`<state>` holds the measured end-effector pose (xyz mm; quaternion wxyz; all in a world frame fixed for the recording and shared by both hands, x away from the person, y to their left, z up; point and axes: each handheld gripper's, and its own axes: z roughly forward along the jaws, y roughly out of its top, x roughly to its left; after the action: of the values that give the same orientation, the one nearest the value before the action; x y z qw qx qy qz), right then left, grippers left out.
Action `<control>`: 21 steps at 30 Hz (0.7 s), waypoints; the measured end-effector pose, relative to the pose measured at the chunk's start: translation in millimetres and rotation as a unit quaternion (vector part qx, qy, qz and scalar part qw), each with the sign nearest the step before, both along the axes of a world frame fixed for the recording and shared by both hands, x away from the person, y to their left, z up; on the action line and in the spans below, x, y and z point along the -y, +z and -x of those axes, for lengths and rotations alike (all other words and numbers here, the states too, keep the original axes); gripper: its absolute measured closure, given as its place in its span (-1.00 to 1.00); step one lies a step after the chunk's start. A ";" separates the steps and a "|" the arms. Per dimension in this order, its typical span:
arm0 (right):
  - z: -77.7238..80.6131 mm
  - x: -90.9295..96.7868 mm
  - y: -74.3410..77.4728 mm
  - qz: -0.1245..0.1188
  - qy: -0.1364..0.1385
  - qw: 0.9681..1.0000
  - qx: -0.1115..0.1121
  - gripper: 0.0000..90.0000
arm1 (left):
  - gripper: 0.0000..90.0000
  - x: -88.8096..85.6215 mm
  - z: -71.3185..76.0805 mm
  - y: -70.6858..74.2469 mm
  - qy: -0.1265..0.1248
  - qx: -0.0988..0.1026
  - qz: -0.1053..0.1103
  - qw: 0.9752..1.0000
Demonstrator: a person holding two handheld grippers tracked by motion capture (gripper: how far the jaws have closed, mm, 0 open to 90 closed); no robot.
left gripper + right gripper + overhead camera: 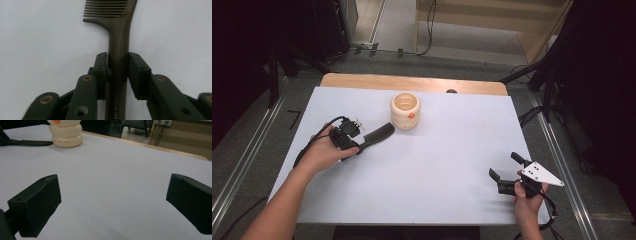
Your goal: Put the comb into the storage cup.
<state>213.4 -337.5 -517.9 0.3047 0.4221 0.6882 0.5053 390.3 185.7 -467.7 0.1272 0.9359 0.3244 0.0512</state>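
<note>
Left gripper view, left tool (117, 75) pinching comb (117, 37) handle, teeth beyond jaws.

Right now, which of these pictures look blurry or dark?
Left gripper view: the comb is fairly sharp, the near links soft. Right gripper view: the close pads blur slightly, the cream cup looks bright. High view: the table is evenly lit, the surroundings dark.

**Colours on the worktop**

The dark brown plastic comb (119, 45) bears pale lettering on its handle. The ribbed cream cup (405, 110) carries an orange spot. The worktop (437, 165) is white with a tan wooden edge; both tools' jaws are black.
</note>
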 end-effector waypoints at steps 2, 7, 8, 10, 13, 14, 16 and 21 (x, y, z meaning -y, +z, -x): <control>0.1 0.1 0.0 0.000 0.000 1.000 0.000 -1.00 | 0.60 -0.5 -0.5 0.0 0.001 -0.002 0.002 1.000; 0.0 0.0 -0.1 0.000 -0.001 1.000 0.000 -1.00 | 0.61 -5.0 -2.0 -0.3 0.010 -0.008 0.019 1.000; 0.0 0.0 -0.1 0.000 -0.001 1.000 0.000 -1.00 | 0.61 -5.9 -2.0 -0.3 0.012 -0.010 0.024 1.000; -0.1 -0.1 -0.1 0.001 -0.001 1.000 0.000 -1.00 | 0.61 -7.4 -2.6 -0.2 0.013 -0.011 0.028 0.999; 0.1 -0.3 -0.1 0.001 -0.001 1.000 -0.002 -1.00 | 0.61 -7.8 -1.9 -0.2 0.014 -0.009 0.029 0.999; 0.1 -0.3 -0.1 0.002 -0.002 1.000 -0.002 -1.00 | 0.61 -8.0 -1.0 -0.5 0.017 -0.006 0.033 0.999; -0.3 -0.5 -0.2 0.002 -0.002 1.000 -0.001 -1.00 | 0.62 -9.5 -0.1 -0.7 0.018 -0.002 0.037 0.999; -0.2 -0.6 -0.3 0.004 -0.002 1.000 -0.001 -1.00 | 0.62 -14.1 2.6 -0.5 0.025 0.009 0.045 0.999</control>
<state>213.6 -336.9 -518.2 0.3066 0.4231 0.6894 0.5017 387.7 199.8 -468.2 0.1704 0.9204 0.3486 0.0478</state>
